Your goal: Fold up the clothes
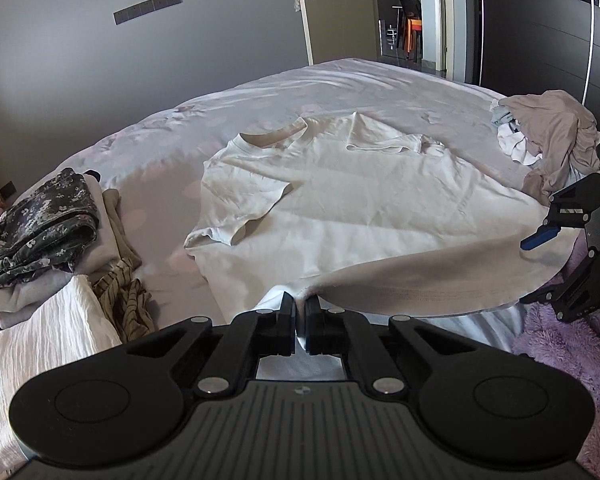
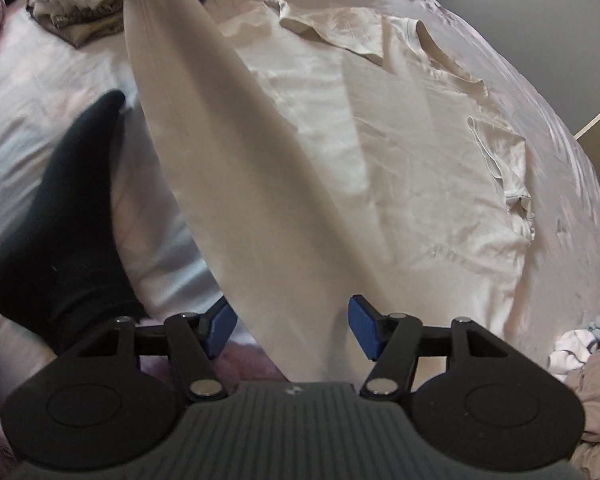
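Observation:
A white T-shirt (image 1: 340,200) lies spread on the bed, neck to the far side and both sleeves folded inward. My left gripper (image 1: 300,308) is shut on the near hem, lifted off the bed. From it the hem (image 1: 420,284) runs taut to the right. My right gripper (image 1: 540,268) is at the shirt's right edge. In the right wrist view the lifted hem (image 2: 220,160) passes between the blue pads (image 2: 364,328) of my right gripper (image 2: 292,328). Those jaws stand wide and do not press the cloth. The rest of the shirt (image 2: 400,140) lies flat beyond.
Folded clothes (image 1: 48,216) and a white crinkled piece (image 1: 40,340) are stacked on the bed's left. A heap of unfolded clothes (image 1: 552,136) sits at the right edge. A purple rug (image 1: 572,360) covers the floor. A foot in a black sock (image 2: 60,220) rests on the bed.

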